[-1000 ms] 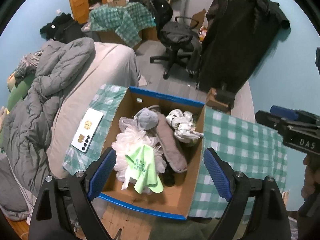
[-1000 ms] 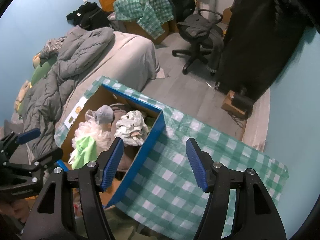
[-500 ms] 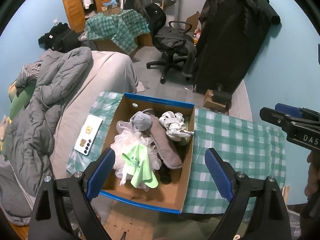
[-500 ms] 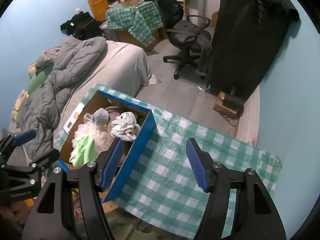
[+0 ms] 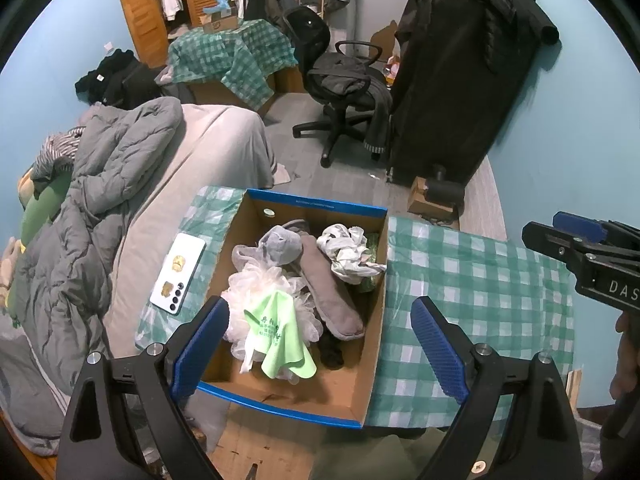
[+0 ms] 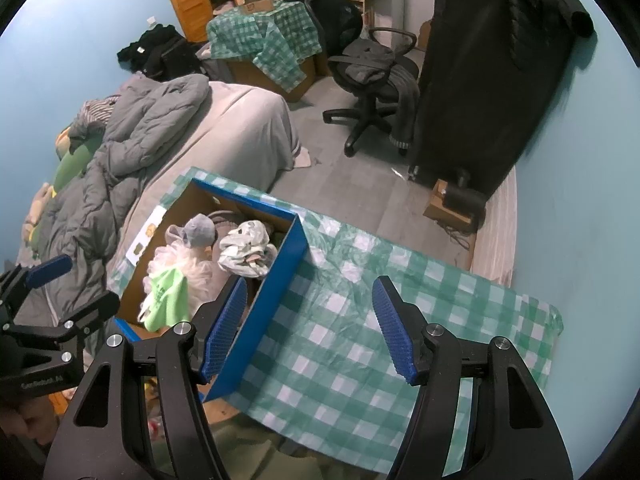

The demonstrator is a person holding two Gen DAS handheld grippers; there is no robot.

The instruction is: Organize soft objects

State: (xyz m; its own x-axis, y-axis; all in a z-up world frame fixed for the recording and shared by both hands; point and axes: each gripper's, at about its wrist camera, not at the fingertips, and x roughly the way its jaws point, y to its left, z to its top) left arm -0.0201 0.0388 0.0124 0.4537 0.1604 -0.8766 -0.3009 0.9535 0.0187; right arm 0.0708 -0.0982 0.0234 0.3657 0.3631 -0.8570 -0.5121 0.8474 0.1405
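Two grippers fill the bottom of the frames, both with jaws spread and nothing between the blue pads. In the left wrist view the left gripper (image 5: 320,344) hangs above the near end of the box (image 5: 316,205), at the lower middle of the frame, clear of its contents. Just past the pads lies a green cloth (image 5: 280,332) on a white mesh puff (image 5: 256,280); right of these a grey slipper (image 5: 328,284) runs up the frame, with a grey cap (image 5: 280,242) and a crumpled white rag (image 5: 348,248) at the far end. A phone (image 5: 178,274) lies left of the box on the checked cloth (image 5: 480,280). The right gripper (image 5: 576,248) enters at the right edge. In the right wrist view the right gripper (image 6: 308,328) hangs over the bare checked cloth (image 6: 360,340) at the lower middle, its left pad in line with the box's blue side wall (image 6: 272,288); the soft things sit up and left of it. The left gripper (image 6: 48,292) shows at the lower left. Farther up are a bed (image 6: 224,128) with a grey duvet (image 6: 132,128), a chair (image 6: 368,76) and a dark covered rack (image 6: 492,68).
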